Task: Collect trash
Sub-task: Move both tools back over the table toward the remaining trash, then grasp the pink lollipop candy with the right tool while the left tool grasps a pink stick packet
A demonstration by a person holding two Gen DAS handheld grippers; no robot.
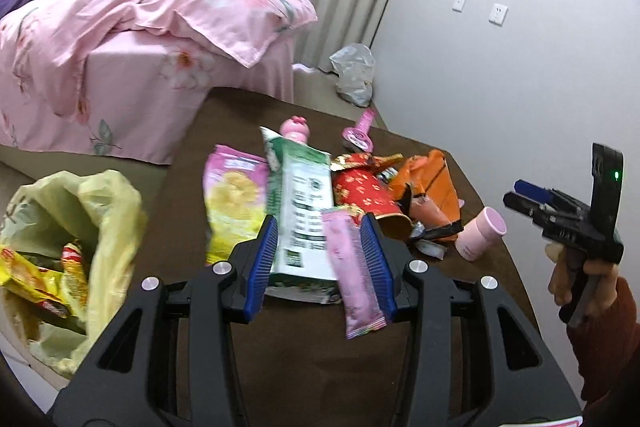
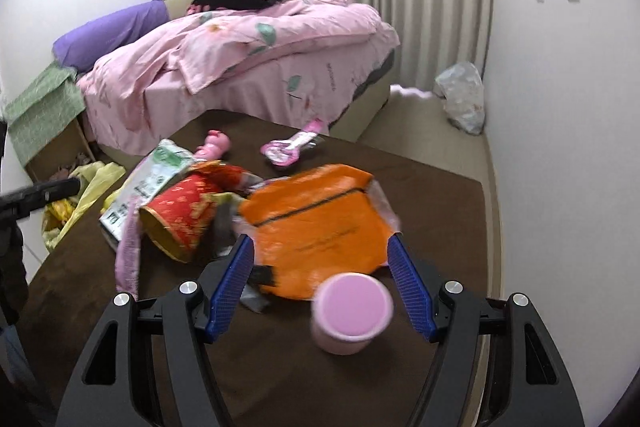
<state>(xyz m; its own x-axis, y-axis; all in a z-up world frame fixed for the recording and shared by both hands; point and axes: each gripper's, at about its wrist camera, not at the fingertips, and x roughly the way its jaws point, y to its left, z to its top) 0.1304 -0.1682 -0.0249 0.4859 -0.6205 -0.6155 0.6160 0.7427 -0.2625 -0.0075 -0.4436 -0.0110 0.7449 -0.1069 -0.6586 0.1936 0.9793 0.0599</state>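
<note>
A pile of trash lies on the brown table (image 1: 300, 367): a yellow-pink snack packet (image 1: 232, 203), a green-white packet (image 1: 300, 195), a pink sachet (image 1: 356, 267), a red-gold paper cup (image 1: 368, 195), an orange packet (image 2: 316, 227) and a pink cup (image 2: 352, 311). My left gripper (image 1: 320, 223) hovers open before the green-white packet and the sachet, its pads pressing on nothing. My right gripper (image 2: 320, 239) is open wide, with the pink cup showing between its fingers and untouched. The left wrist view shows the right gripper (image 1: 524, 195) held in a hand, right of the cup.
A yellow plastic bag (image 1: 80, 227) with wrappers inside hangs open off the table's left edge. A pink toy (image 1: 296, 129) and a pink utensil pack (image 1: 360, 135) lie at the table's far side. A pink bed (image 1: 140, 47) stands behind; a white bag (image 1: 354, 75) sits by the wall.
</note>
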